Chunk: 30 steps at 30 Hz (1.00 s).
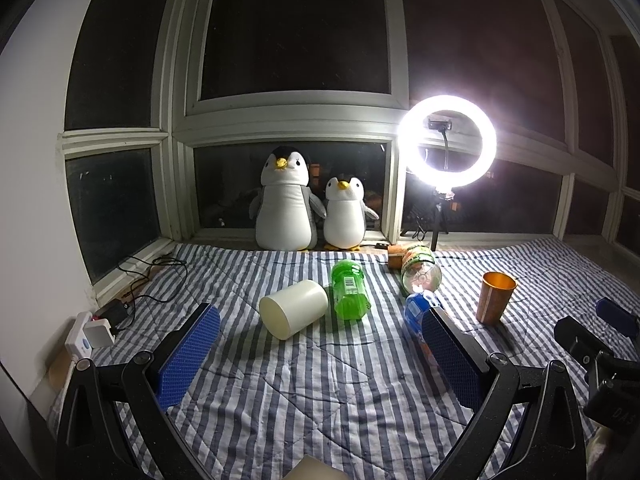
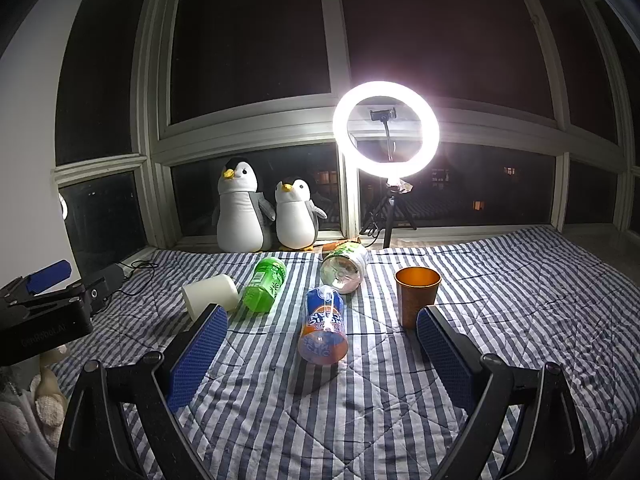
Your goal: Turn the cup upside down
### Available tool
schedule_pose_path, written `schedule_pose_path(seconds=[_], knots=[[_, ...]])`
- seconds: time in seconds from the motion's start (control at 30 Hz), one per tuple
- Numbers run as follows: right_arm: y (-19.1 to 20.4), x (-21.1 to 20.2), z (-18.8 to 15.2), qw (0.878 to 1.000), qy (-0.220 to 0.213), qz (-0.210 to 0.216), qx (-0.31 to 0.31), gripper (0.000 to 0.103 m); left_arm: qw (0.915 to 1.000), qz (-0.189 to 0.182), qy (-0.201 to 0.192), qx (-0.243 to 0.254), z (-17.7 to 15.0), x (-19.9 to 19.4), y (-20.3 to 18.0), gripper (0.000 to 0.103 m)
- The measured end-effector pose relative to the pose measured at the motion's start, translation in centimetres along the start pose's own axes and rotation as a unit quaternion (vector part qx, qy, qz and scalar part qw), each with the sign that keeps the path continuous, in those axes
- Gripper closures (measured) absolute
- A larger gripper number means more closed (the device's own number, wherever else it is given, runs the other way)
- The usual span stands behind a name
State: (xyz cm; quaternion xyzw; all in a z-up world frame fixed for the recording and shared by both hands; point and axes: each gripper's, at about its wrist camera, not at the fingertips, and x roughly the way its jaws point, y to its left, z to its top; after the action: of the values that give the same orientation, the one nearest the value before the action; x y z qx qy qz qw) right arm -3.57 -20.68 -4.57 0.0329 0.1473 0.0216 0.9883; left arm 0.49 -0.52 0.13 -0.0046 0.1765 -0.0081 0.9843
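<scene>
An orange-brown cup [image 2: 416, 300] stands upright, mouth up, on the striped quilt [image 2: 360, 400]; it shows in the left wrist view as the cup [image 1: 496, 297] at the right. My right gripper [image 2: 322, 320] is open, its right blue pad just in front of the cup, not touching. A cream cup [image 1: 293, 313] lies on its side ahead of my left gripper [image 1: 320, 322], which is open with nothing between its pads. The cream cup [image 2: 210, 295] also shows at the left of the right wrist view.
A green bottle [image 1: 349, 289], a clear bottle [image 2: 345, 266] and a blue-orange bottle [image 2: 324, 330] lie on the quilt. Two plush penguins [image 1: 284, 200] and a lit ring light [image 1: 448, 142] stand at the window. A power strip and cables [image 1: 104, 322] sit at the left.
</scene>
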Motion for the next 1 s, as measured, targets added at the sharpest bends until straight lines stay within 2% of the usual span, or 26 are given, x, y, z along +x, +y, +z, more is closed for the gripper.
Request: schedule_pose_path(seconds=[0.37, 0.67, 1.0], knots=[[-0.7, 0.3, -0.3, 1.000, 0.004, -0.003, 0.004, 0.009, 0.9998, -0.009, 0.019, 0.000, 0.0, 1.6, -0.2, 0.001], [-1.8, 0.7, -0.6, 1.000, 0.010, -0.009, 0.013, 0.009, 0.9972, -0.038, 0.064, 0.010, 1.1, 5.6, -1.5, 0.001], [-4.1, 1.2, -0.7, 0.999, 0.018, -0.026, 0.028, 0.009, 0.9914, -0.075, 0.105, 0.026, 3.3, 10.2, -4.5, 0.001]])
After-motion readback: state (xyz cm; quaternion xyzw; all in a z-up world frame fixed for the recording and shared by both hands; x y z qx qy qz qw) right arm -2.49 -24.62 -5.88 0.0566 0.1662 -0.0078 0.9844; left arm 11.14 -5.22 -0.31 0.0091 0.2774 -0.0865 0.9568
